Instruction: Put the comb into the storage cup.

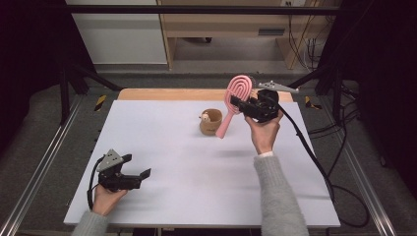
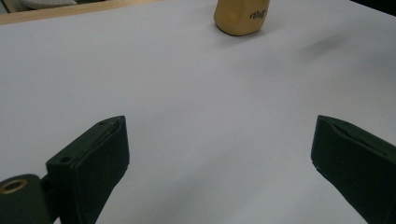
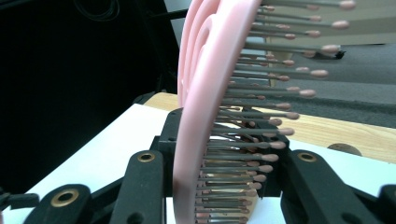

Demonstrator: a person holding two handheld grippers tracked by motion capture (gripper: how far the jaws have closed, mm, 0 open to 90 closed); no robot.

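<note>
High view: right tool (image 1: 242,104), upper right of centre, lifted off the white tabletop (image 1: 187,172), pinching a pink hairbrush (image 1: 233,102) at its head; the handle slants down-left, its tip just beside a small tan cup (image 1: 210,122) with a figurine at its rim. Left tool (image 1: 140,176) sits lower left, low over the tabletop.

Right gripper view adds detail: hairbrush (image 3: 201,116) edge-on between the jaws, concentric pink plastic loops, thin bristles with rounded tips pointing frame-right.

Left gripper view: jaws spread wide, nothing between them; matte tabletop (image 2: 196,116), cup (image 2: 241,17) at top centre, glossy tan with dark lettering, well apart from the tool.
</note>
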